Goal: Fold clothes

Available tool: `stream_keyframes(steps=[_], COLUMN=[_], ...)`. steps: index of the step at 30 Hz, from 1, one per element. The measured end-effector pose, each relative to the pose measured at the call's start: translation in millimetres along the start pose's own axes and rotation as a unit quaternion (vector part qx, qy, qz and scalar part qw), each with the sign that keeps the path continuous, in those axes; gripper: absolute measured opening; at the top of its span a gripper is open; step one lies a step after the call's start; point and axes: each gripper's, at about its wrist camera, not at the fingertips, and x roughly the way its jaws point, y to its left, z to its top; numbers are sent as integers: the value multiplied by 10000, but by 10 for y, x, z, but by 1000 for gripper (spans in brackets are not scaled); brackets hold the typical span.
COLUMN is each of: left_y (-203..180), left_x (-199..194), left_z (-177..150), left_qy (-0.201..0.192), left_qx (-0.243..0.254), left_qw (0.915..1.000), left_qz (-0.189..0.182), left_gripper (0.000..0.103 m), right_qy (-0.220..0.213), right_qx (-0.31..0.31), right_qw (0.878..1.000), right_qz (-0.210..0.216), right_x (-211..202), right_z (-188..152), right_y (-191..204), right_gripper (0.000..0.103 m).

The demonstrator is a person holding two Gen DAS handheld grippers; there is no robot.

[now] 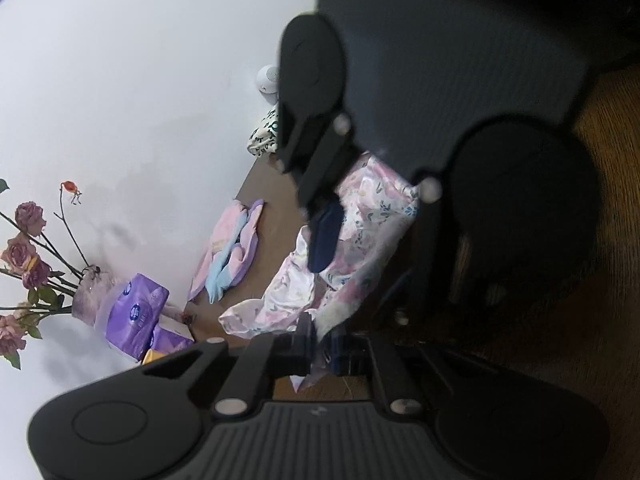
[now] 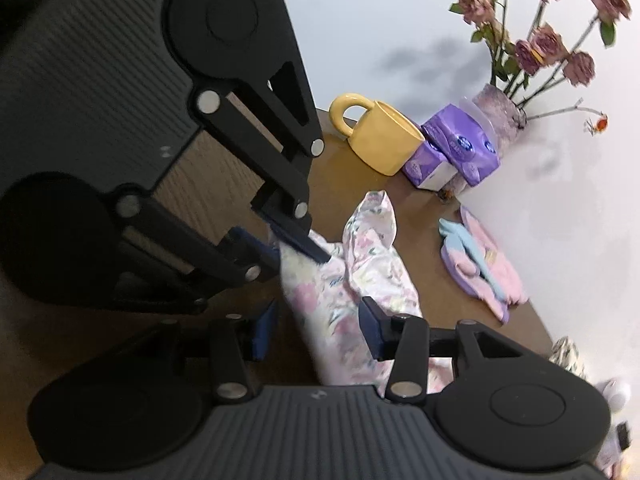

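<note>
So far barely started: my left gripper (image 1: 320,346) is clamped on the crumpled pink floral satin garment (image 1: 352,240) at frame centre on the brown wooden table (image 2: 432,272), my right gripper (image 2: 316,330) stands apart astride it, nothing folded yet.

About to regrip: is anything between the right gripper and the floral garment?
Nothing visible. The right gripper stands open with the floral garment already between its fingers, while the left gripper is shut on the cloth's edge.
</note>
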Motion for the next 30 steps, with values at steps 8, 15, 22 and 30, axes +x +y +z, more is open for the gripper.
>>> stream_keyframes(steps=[8, 15, 22, 30], left_y=[88, 143, 128, 133], left_x=[6, 59, 181, 173], left_z=[-35, -82, -31, -4], left_qy=[-11, 109, 113, 153], left_qx=[-204, -334, -142, -128], left_qw=[9997, 9991, 9998, 9998], left_qz=[-146, -254, -30, -90], left_gripper=[8, 43, 19, 10], right_qy=[144, 26, -24, 3], right_qx=[-184, 187, 253, 68], right_qw=[9993, 9991, 9988, 9992], right_qz=[288, 374, 407, 394], right_x=[137, 94, 68, 69], right_z=[35, 34, 23, -2], right_y=[-98, -195, -204, -153], right_gripper=[6, 4, 4, 19])
